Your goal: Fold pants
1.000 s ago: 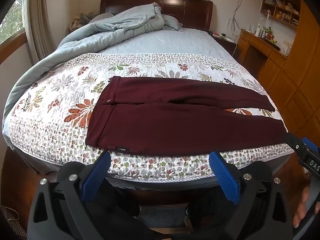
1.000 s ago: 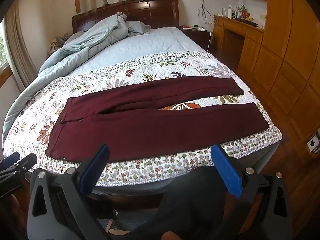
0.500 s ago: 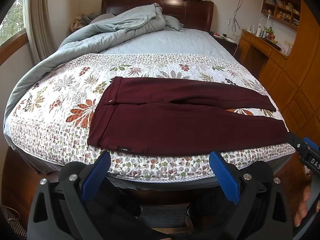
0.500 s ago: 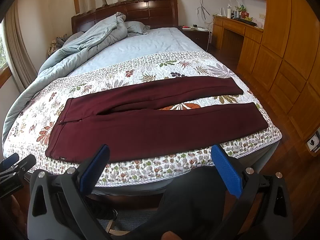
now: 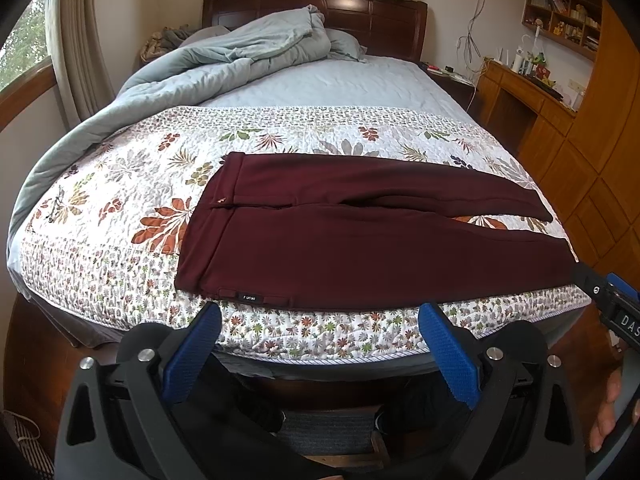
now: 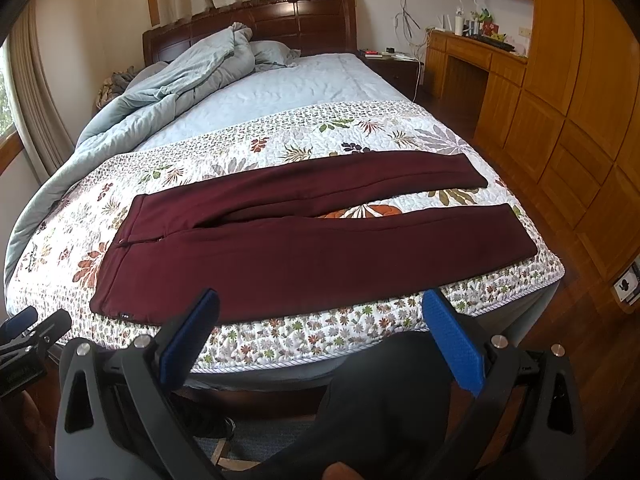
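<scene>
Nearest the onlooker, the left tool point(image 5: 320, 314) and the right tool point(image 6: 322, 300) hang side by side short of the foot of the bed, each with its blue-padded fingers point(image 5: 192, 354) spread wide apart and gripping nothing. Below them, dark-clothed legs stand against the bed frame. The right tool's tip, lettered "DAS" as far as it can be read, shows at the right edge of the left wrist view.

The floral quilt point(image 5: 120, 208) covers the near half of the bed, and its flowered border runs along the near edge just beyond the fingertips. On it lie the pants point(image 6: 312, 252), maroon, flat and unfolded, set crosswise: waistband to the left, cuffs to the right. The near leg runs close beside the quilt's near edge; its cuff ends just short of the right-hand corner. The two legs part toward the cuffs, leaving a wedge of quilt between. A small black label point(image 5: 250, 298) sits at the near waist corner; its lettering is too small to read surely.

Bare quilt lies open left of the waistband and beyond the far leg. Farther on, a blue-grey duvet point(image 5: 240, 56) is heaped against the dark headboard point(image 6: 280, 12). To the right stand a wooden desk point(image 6: 476, 56) and wardrobe doors point(image 6: 580, 80).
</scene>
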### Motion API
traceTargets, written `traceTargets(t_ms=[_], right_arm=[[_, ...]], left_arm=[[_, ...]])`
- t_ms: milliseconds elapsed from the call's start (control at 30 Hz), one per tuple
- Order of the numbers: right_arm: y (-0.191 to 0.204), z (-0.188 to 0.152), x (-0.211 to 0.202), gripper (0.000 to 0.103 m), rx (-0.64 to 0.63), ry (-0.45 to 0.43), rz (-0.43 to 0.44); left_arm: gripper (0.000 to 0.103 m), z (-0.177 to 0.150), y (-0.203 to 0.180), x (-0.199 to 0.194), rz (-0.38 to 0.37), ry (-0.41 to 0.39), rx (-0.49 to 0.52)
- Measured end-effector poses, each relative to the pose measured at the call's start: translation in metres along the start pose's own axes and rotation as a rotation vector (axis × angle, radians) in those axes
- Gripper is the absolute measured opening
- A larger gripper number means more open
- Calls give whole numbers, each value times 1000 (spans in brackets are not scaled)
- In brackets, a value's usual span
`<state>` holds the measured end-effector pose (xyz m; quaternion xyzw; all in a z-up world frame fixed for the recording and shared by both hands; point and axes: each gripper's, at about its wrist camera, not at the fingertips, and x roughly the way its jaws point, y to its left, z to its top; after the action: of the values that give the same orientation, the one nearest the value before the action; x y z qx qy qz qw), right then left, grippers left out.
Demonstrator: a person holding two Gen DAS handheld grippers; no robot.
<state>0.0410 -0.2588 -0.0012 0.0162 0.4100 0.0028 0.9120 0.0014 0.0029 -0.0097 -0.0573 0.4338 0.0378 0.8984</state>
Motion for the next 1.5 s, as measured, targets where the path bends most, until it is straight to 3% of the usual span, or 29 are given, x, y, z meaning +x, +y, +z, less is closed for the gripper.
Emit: traceTargets(t_ms=[1500], right_arm=[[1, 2, 15, 101, -2, 28, 3]], left_arm=[[99, 5, -6, 12, 4, 26, 12]])
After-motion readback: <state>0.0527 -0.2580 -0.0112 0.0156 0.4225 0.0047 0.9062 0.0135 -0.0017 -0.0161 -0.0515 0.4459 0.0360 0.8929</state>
